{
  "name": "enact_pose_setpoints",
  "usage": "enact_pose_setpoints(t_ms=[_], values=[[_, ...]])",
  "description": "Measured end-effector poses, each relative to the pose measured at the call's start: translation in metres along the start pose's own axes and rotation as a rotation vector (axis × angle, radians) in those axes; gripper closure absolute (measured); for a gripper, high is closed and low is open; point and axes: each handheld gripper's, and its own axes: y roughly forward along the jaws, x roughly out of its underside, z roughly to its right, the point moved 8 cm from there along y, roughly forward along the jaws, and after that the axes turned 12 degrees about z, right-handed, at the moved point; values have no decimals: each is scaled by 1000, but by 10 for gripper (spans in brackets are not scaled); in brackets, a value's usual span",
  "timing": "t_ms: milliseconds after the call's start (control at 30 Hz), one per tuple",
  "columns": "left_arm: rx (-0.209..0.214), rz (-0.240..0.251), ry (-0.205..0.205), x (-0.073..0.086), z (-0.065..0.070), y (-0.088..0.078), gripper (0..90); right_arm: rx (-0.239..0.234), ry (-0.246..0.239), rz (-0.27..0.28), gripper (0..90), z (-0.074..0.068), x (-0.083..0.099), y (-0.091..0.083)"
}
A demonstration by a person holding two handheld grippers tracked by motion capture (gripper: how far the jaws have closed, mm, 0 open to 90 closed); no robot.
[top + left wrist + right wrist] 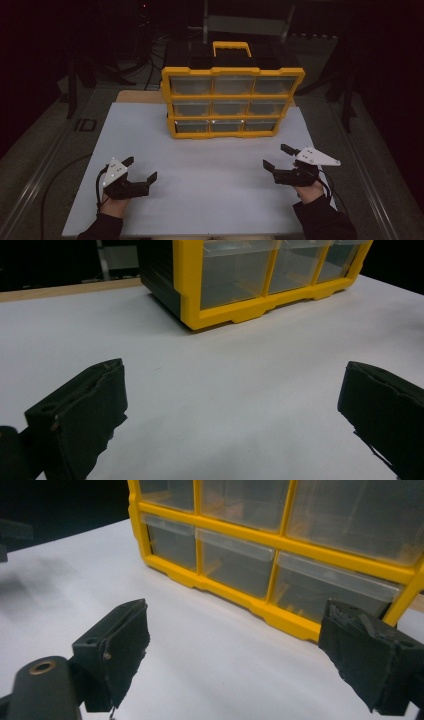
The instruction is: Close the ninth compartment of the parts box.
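item under inspection: a yellow drawer organiser (233,102) standing upright on the white table (200,200), ahead of both tongs and roughly midway between them, well apart from either. it has a yellow frame, a dark back body, a yellow carry handle (231,49) on top and three rows of three clear plastic drawers (234,560). judged rigid and hard-shelled, likely light to moderate in weight depending on contents, which cannot be made out through the drawer fronts. the clear fronts look smooth and probably slippery; each carries a lip along its upper edge, the likeliest place to hook or pinch for a pull. a thin plastic lip may flex or crack under a hard squeeze, and the unit may slide or tip toward the puller if a drawer sticks, so bracing the frame with the other tong seems prudent. the top handle would suit lifting the whole unit. left gripper (138,172): low over the table, jaws spread wide, nothing between them, pointing forward and inward toward the organiser's near left corner (192,322). right gripper (276,157): also low, jaws wide apart and empty, turned inward toward the bottom drawer row. both forearms enter from the near edge, hands wrapped around the tong bodies, neither touching the organiser.
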Motion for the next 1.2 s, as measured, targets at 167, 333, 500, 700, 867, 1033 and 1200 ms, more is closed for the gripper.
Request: enact_pose_setpoints(t_ms=[167, 333, 500, 700, 867, 1033, 1200], values=[[0, 0, 1, 0, 0, 0, 2, -17, -11, -3, 113, -4, 14, -10], [1, 2, 0, 0, 0, 0, 2, -15, -16, -6, 112, -3, 24, -16], [0, -1, 0, 0, 0, 0, 1, 1, -21, -5, 111, -1, 35, -24], [2, -1, 5, 0, 0, 0, 2, 7, -9, -8, 111, 1, 46, -29], [3, -1, 5, 0, 0, 0, 1, 16, -13, -12, 110, 4, 57, -33], [4, 0, 9, -1, 1, 0, 2, 26, -22, -42, 111, 5, 68, -33], [6, -2, 9, -1, 1, 0, 1, 47, -30, -68, 111, 7, 78, -27]])
